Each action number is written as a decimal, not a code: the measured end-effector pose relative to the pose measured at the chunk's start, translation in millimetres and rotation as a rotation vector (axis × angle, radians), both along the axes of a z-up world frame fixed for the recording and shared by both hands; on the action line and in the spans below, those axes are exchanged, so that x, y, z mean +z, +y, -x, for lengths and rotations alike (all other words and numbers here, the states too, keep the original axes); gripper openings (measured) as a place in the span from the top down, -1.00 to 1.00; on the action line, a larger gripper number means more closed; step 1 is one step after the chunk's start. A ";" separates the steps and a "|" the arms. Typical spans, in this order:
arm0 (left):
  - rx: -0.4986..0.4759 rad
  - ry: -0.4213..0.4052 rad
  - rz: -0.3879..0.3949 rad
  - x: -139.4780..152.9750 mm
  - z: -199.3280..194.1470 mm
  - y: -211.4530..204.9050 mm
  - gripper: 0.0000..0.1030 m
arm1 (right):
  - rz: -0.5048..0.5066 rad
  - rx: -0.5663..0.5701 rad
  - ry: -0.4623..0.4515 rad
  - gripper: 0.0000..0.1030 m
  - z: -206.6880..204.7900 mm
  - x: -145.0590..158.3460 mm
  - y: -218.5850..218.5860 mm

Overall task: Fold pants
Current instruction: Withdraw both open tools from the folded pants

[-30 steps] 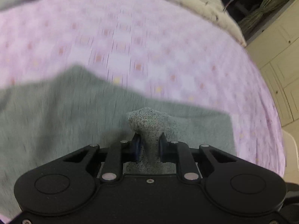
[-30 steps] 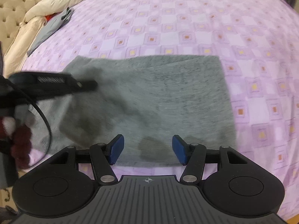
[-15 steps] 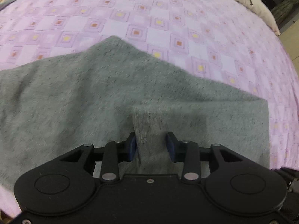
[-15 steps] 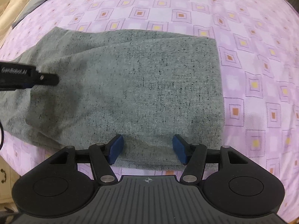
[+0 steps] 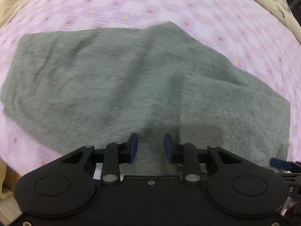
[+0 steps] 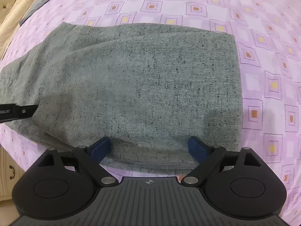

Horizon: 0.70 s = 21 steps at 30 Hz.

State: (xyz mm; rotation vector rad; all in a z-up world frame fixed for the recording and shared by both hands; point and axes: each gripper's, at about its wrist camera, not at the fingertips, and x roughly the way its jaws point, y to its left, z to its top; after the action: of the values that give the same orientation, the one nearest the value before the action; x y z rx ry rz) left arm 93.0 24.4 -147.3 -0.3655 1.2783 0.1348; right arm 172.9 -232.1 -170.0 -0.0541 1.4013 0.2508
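Grey speckled knit pants (image 5: 143, 86) are lying folded on the purple checked bedsheet (image 5: 131, 5); left gripper (image 5: 150, 147) is closing, pads clear of the cloth beneath. Right wrist view: pants (image 6: 150, 86) are spreading ahead; right gripper (image 6: 148, 148) is opening wide, straddling the near edge, gripping nothing.

L gripper (image 5: 150, 148) let go of pants (image 5: 143, 86), now closing empty; R gripper (image 6: 148, 147) opening wider.

Purple patterned bedsheet (image 6: 263, 37), cream quilt (image 6: 17, 5) (rumpled), wooden drawer (image 6: 7, 171)
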 end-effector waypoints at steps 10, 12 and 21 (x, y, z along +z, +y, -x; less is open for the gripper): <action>0.093 -0.097 -0.110 30.1 29.9 76.0 0.25 | 0.015 -0.073 -0.013 -0.32 4.4 12.2 2.4; 0.093 -0.113 -0.093 32.7 35.0 99.4 0.25 | -0.001 -0.097 -0.014 -0.13 7.6 20.6 5.3; 0.128 -0.174 -0.065 27.2 43.2 212.1 0.22 | 0.063 -0.054 -0.159 -0.11 32.3 62.9 86.1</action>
State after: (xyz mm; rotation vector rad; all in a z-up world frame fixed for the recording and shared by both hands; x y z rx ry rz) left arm 49.7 236.5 -120.1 -0.3942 1.0760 0.2477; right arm 140.6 -146.0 -107.1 -0.0869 1.2503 0.1542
